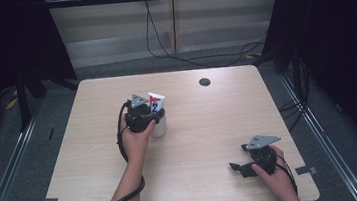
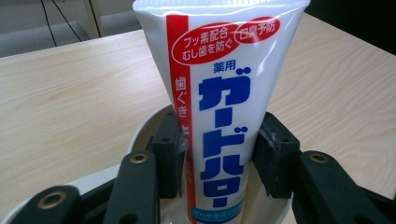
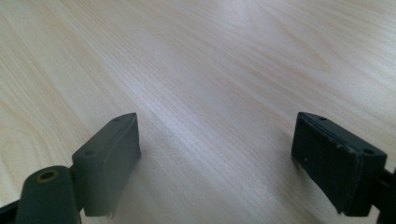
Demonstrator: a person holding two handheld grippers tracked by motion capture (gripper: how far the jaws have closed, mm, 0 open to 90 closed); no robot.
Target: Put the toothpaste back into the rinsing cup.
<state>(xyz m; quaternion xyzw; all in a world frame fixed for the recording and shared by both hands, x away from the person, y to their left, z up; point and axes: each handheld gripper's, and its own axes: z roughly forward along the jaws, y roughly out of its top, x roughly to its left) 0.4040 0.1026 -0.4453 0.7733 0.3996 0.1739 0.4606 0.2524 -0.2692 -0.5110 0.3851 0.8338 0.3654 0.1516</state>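
Note:
A white toothpaste tube [image 1: 156, 102] with red and blue print stands upright in a white cup [image 1: 159, 127] left of the table's middle. My left gripper [image 1: 152, 115] is shut on the tube just above the cup's rim. In the left gripper view the tube [image 2: 224, 93] rises between the black pads [image 2: 170, 151], which press both its sides, and the cup's rim [image 2: 140, 128] curves behind them. My right gripper [image 1: 238, 158] is held low over the front right of the table, open. Bare wood lies between its jaws in the right gripper view [image 3: 217, 154].
The light wooden table [image 1: 204, 128] has a round dark cable hole [image 1: 204, 81] near its far edge. Black cables [image 1: 161, 47] trail over the grey floor behind the table. Dark curtains hang on both sides.

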